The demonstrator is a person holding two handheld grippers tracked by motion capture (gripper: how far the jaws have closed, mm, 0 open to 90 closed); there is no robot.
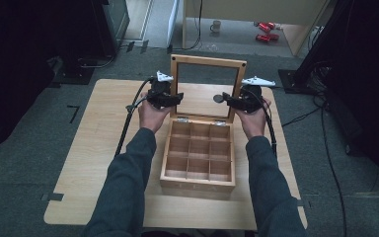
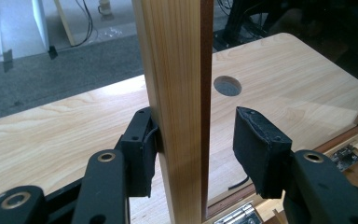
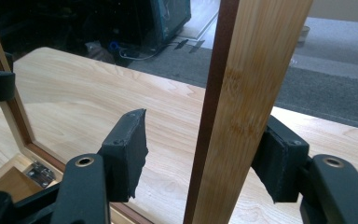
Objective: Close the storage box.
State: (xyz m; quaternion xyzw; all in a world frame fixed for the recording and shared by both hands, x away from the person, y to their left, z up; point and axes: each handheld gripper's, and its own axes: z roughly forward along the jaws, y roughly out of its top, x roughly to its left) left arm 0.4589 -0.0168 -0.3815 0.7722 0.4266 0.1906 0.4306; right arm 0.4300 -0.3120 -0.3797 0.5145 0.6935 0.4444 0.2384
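Observation:
A wooden box (image 1: 197, 188) with several empty compartments stands on the table, its glass-paned lid (image 1: 208, 60) raised upright. My left gripper (image 1: 164, 96) straddles the lid's left side rail (image 2: 175, 93). It is open (image 2: 196, 137): the outer jaw touches the wood and the inner jaw stands off the glass side. My right gripper (image 1: 239, 101) straddles the right side rail (image 3: 244, 93) the same way. It too is open (image 3: 205, 151), with the outer jaw against the wood and a gap at the inner jaw.
The light wooden table (image 1: 94, 143) has a round hole (image 2: 227, 86) behind the lid. Metal hinges (image 2: 235, 215) join lid and box. On the floor beyond lie a mug (image 1: 216, 25) and red items (image 1: 265, 30). Dark equipment stands at both sides.

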